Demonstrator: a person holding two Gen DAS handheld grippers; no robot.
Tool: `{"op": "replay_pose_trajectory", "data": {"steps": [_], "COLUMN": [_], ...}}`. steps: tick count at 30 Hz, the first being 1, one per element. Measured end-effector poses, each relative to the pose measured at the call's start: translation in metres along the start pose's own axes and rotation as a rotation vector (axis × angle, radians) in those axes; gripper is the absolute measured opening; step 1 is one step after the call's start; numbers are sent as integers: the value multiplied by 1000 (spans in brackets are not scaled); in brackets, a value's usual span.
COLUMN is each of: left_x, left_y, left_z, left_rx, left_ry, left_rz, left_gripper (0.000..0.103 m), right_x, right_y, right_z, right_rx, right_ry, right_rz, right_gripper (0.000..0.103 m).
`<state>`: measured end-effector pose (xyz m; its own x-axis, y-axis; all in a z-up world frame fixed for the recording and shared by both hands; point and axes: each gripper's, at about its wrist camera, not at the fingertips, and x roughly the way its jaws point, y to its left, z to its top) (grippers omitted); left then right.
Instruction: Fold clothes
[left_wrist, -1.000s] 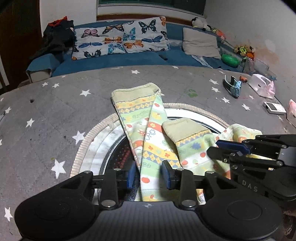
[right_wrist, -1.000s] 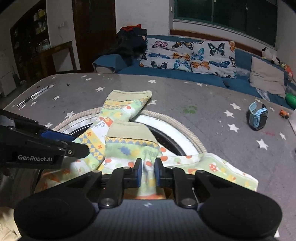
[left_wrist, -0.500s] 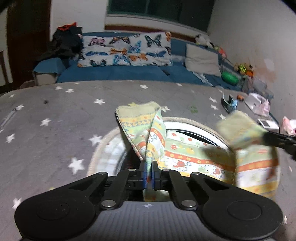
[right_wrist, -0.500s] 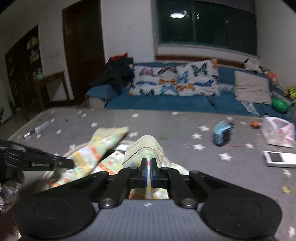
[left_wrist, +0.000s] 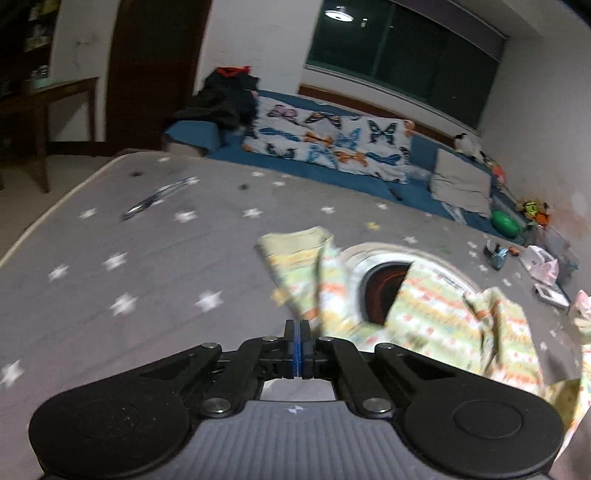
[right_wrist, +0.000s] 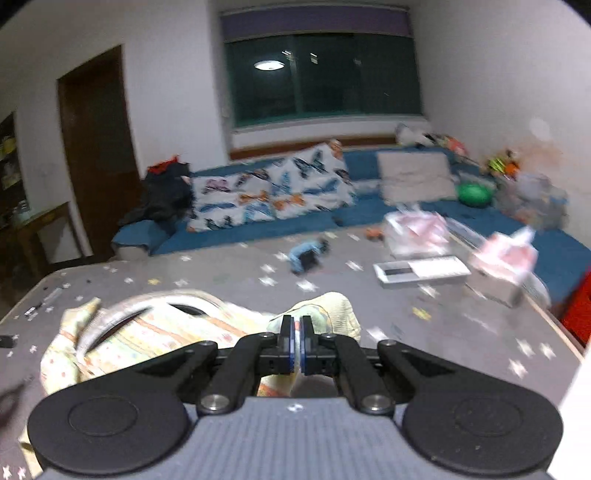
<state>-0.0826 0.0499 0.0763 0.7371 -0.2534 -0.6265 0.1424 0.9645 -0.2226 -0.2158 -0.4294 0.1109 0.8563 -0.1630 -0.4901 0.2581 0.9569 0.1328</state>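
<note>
A small pair of pale yellow-green patterned pants (left_wrist: 436, 310) lies spread over a round woven-rimmed mat (left_wrist: 380, 254) on the grey star-print table. In the left wrist view my left gripper (left_wrist: 300, 334) is shut, pinching one edge of the pants at its tips, and the cloth trails off to the right. In the right wrist view my right gripper (right_wrist: 295, 332) is shut on a ribbed cuff (right_wrist: 332, 310) bunched over its tips. The rest of the pants (right_wrist: 155, 332) stretches away to the left. Both views are motion-blurred.
On the far right of the table lie a blue toy watch (right_wrist: 306, 254), a white flat box (right_wrist: 421, 271) and pink bags (right_wrist: 502, 254). A pen (left_wrist: 159, 194) lies far left. Behind the table is a blue sofa with a butterfly pillow (left_wrist: 332, 144).
Both grippers closed on the pants, lifted them and drew apart, left going left and right going right. The bunched legs have been pulled out into a wide spread across the mat.
</note>
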Motion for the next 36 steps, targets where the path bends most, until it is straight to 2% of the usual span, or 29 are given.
{"op": "replay_pose_trajectory", "data": {"steps": [6, 9, 12, 14, 15, 17, 20, 24, 25, 26, 29, 33, 36], "left_x": [-25, -19, -4, 11, 20, 39, 71, 107, 113, 118, 125, 113, 98], "left_y": [17, 3, -20, -36, -44, -59, -69, -65, -64, -63, -58, -53, -39], "left_z": [-24, -20, -11, -4, -1, 5, 14, 24, 24, 24, 20, 12, 7], "left_rx": [-4, 32, 63, 83, 96, 144, 160, 128, 137, 146, 140, 166, 121], "left_ry": [48, 54, 51, 58, 56, 46, 62, 102, 106, 111, 117, 75, 52], "left_rz": [4, 2, -17, -28, -20, 27, 96, 141, 147, 153, 144, 178, 202], "left_gripper": [0, 3, 9, 24, 28, 35, 38, 36, 28, 15, 3, 1, 0], "right_x": [-11, -23, -37, -42, -41, -37, -25, -3, 3, 9, 33, 66, 87], "right_y": [-47, -60, -58, -48, -42, -27, -7, 20, 26, 31, 47, 60, 70], "right_z": [-42, -55, -56, -54, -52, -49, -47, -47, -47, -47, -48, -48, -49], "right_rx": [84, 112, 91, 48, 31, 7, -26, -74, -84, -95, -127, -140, -163], "right_ry": [119, 136, 109, 95, 94, 102, 127, 166, 174, 183, 219, 259, 277], "right_rz": [-122, -166, -152, -133, -117, -76, -16, 49, 61, 71, 94, 104, 96], "right_gripper": [3, 7, 8, 9, 12, 18, 21, 24, 27, 28, 28, 28, 28]}}
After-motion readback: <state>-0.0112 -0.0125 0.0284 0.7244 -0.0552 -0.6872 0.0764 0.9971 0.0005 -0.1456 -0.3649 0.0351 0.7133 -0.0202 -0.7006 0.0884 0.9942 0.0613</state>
